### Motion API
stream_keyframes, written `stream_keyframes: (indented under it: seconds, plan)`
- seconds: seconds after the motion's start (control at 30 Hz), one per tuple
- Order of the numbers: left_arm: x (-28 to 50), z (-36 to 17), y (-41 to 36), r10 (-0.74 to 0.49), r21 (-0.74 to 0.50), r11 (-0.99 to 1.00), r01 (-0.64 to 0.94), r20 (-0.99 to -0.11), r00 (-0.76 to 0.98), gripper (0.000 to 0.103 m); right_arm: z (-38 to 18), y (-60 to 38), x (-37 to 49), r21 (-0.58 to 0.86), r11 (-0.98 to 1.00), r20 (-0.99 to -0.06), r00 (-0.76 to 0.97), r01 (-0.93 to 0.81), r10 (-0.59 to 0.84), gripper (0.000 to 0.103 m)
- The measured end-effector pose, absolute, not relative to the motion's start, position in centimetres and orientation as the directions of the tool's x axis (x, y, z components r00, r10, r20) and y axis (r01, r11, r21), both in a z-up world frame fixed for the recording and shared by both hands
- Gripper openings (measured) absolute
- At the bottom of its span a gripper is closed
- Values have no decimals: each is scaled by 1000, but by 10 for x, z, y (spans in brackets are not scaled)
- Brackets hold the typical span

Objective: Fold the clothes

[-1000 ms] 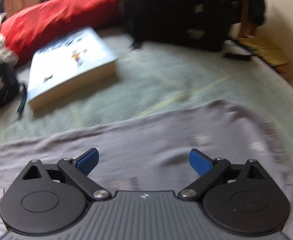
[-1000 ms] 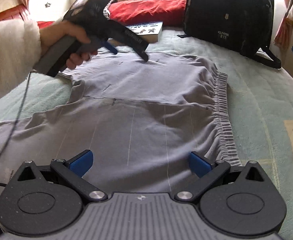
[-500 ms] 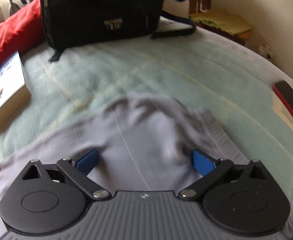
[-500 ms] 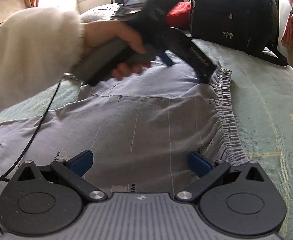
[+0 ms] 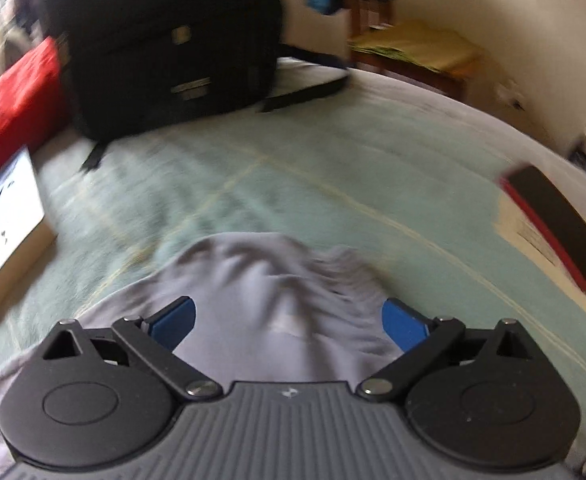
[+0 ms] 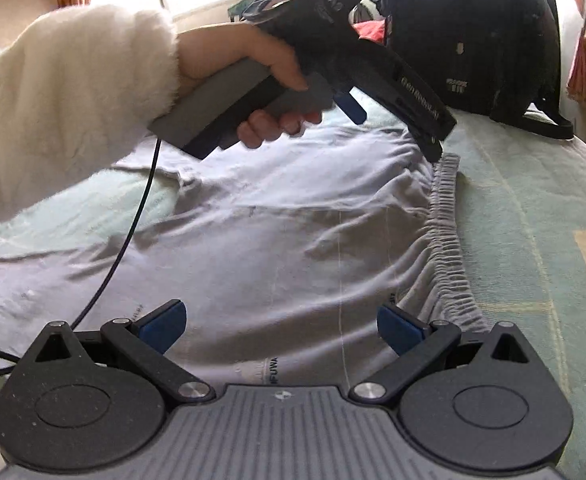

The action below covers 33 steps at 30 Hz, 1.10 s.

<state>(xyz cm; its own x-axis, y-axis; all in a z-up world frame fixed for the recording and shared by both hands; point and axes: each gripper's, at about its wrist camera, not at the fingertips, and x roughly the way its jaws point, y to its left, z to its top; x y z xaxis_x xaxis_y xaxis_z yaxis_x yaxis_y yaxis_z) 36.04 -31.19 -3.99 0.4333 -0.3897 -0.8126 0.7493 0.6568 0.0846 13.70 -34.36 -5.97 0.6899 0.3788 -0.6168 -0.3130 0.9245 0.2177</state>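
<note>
Grey shorts [image 6: 293, 232] lie spread on a pale green bedspread [image 6: 513, 184], their gathered waistband [image 6: 449, 240] running along the right side. My right gripper [image 6: 279, 320] is open low over the near part of the shorts, nothing between its fingers. My left gripper [image 5: 289, 316] is open too, over the far waistband corner of the shorts [image 5: 269, 272], where the cloth is bunched. In the right wrist view a hand [image 6: 253, 60] in a white fluffy sleeve holds that gripper, its tip just above the corner; contact is unclear.
A black bag [image 5: 165, 48] stands at the far side of the bed beside a red pillow [image 5: 13, 104]. A white book [image 5: 5, 208] lies at the left, a red-and-black book [image 5: 553, 224] at the right edge. A black cable [image 6: 133, 232] crosses the shorts.
My left gripper has swung right along the far edge of the shorts, from near the white book to the waistband corner. My right gripper has barely moved. Both stay open.
</note>
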Motion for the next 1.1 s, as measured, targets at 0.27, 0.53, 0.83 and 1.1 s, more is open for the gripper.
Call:
stream_keyframes:
  seconds: [0.27,0.53,0.83,1.1]
  plan:
    - [334,-33,-325,-433,-61,655,753,-847,308,99,-54,-371,112,254,931,-571,736,-264,364,103]
    - [313,-67,-371,-258,126,611,781,-902,347,99,-50,-395,104,244,946,-573,755,-215,319,103]
    - [324,-57,-342,-223,164,648,744,-893,391,99,-48,-442,108,349,924,-549,765,-155,336,103]
    - [323,-67,-362,-205,190,611,768,-899,386,100,-57,-464,119,424,902,-549,769,-81,327,103]
